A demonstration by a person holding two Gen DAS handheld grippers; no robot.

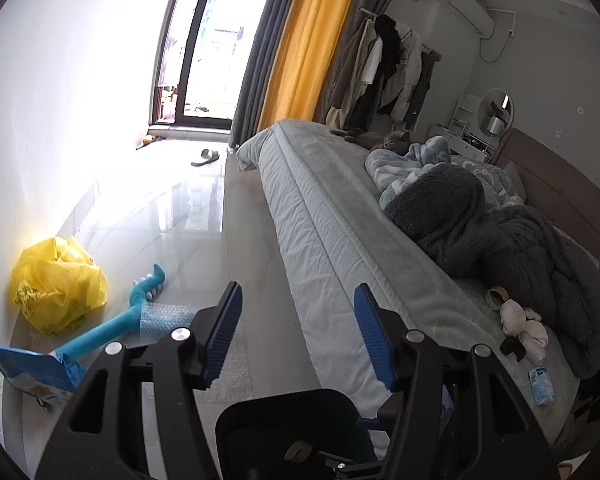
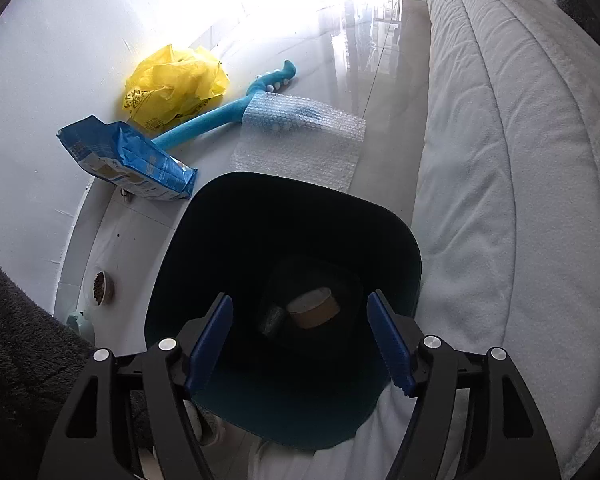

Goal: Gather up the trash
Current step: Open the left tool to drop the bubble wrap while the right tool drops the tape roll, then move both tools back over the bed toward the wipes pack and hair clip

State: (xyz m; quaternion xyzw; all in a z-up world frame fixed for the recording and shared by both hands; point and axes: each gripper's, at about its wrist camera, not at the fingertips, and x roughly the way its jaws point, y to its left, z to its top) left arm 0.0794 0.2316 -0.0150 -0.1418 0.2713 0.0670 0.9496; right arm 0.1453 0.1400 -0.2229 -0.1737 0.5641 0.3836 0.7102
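Right gripper: jaws wide, empty, above dark bin containing tape roll. Left gripper: wide, empty. Floor, 11 o'clock of bin: yellow bag, blue packet, bubble wrap.

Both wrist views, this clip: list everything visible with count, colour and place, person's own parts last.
Plastic trash bin: one, dark, on floor beside bed, below right gripper.
Cardboard tape roll: one, brown, inside bin.
Crumpled plastic bag: one, yellow, on floor by wall.
Pouch package: one, blue, on floor near bag.
Long-handled plastic tool: one, turquoise, on floor, partly under wrap.
Bubble wrap sheet: one, clear, on floor beyond bin.
Crumpled tissues: several, white, on bed edge.
Small carton: one, light blue, on bed edge.
Cat: one, grey, on bed.
Slipper: one, dark, near window.
Left gripper: open, empty.
Right gripper: open, over bin.
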